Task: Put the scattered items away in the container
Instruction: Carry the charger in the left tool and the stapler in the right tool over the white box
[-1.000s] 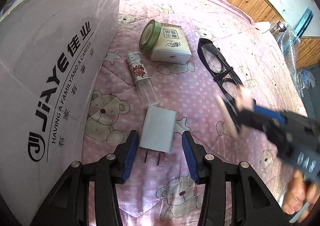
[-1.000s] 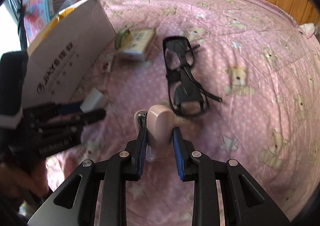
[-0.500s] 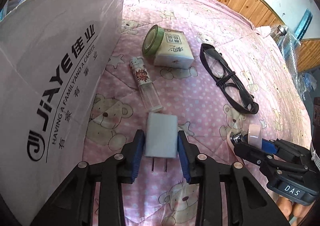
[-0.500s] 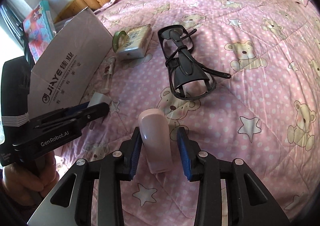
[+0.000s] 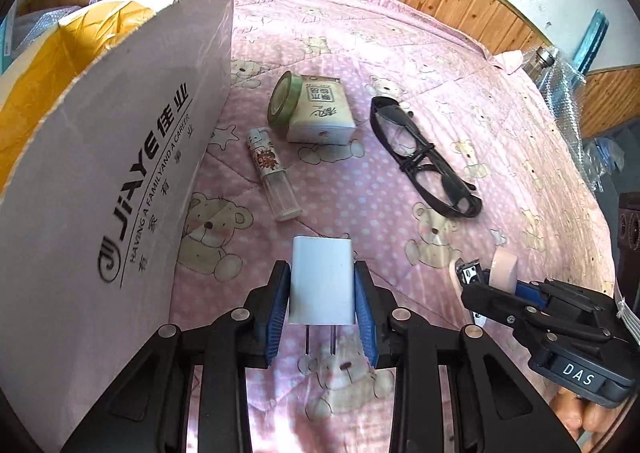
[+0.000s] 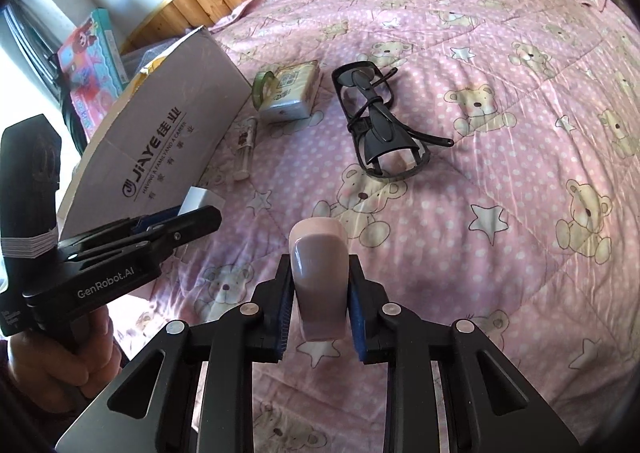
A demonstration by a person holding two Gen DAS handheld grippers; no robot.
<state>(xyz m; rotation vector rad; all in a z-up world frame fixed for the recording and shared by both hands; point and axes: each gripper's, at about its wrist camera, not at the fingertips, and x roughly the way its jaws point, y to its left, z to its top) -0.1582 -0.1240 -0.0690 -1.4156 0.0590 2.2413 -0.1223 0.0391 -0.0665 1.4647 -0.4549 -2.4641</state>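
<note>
Left tongs (image 5: 322, 305) clenched on white USB charger (image 5: 322, 285), prongs pointing back toward the camera; right tongs (image 6: 318, 301) clamped on pink nail clipper case (image 6: 318, 281), both held above the bed (image 6: 520, 113). Cardboard box (image 5: 120, 157) stands at left, its wall close beside the charger. Lighter (image 5: 270, 173), green tape roll (image 5: 282, 99), tissue pack (image 5: 324, 113) and black glasses (image 5: 420, 161) lie scattered. Risks: smooth charger slipping from the pads; charger catching the tall box wall; the two tongs colliding at the opening
</note>
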